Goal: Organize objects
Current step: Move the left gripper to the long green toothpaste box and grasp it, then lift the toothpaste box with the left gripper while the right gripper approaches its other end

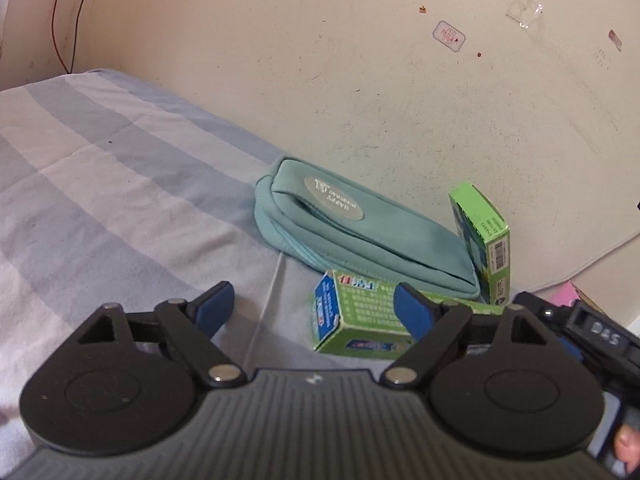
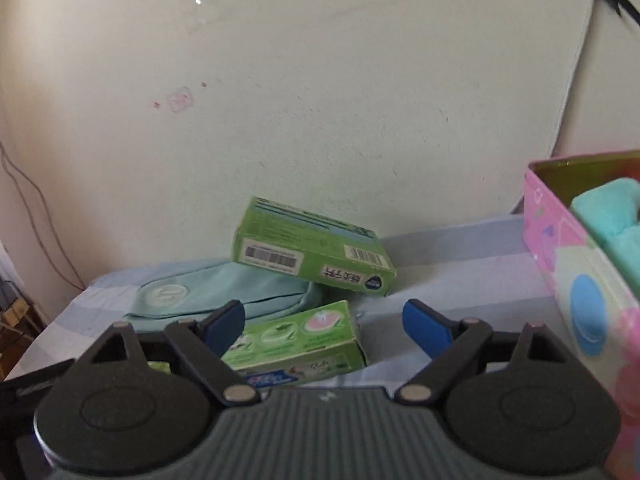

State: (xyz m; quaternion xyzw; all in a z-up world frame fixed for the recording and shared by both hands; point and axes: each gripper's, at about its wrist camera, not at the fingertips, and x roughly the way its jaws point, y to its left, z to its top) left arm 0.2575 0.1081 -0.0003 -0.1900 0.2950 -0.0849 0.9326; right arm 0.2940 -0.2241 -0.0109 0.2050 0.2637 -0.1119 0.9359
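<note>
In my left wrist view the striped bedsheet (image 1: 100, 184) fills the left of the frame, and my left gripper (image 1: 316, 312) sits at the bottom centre with its blue pads spread wide and nothing between them. Just right of centre the teal pouch (image 1: 360, 236) lies against the wall (image 1: 360, 80). Below it, at lower centre right, a green box (image 1: 356, 324) lies flat on the sheet, touching the pouch's near edge. Further right a second green box (image 1: 484, 240) stands tilted against the wall and the pouch's end. My right gripper's body shows at the lower right edge. In my right wrist view the pouch (image 2: 216, 292) is at centre left, the tilted box (image 2: 312, 256) rests on its right end, and the flat box (image 2: 304, 340) lies just below, near my right gripper (image 2: 324, 324), whose jaws are also wide apart and empty. At the right edge a pink box (image 2: 568, 272) holds teal cloth (image 2: 608, 212).
</note>
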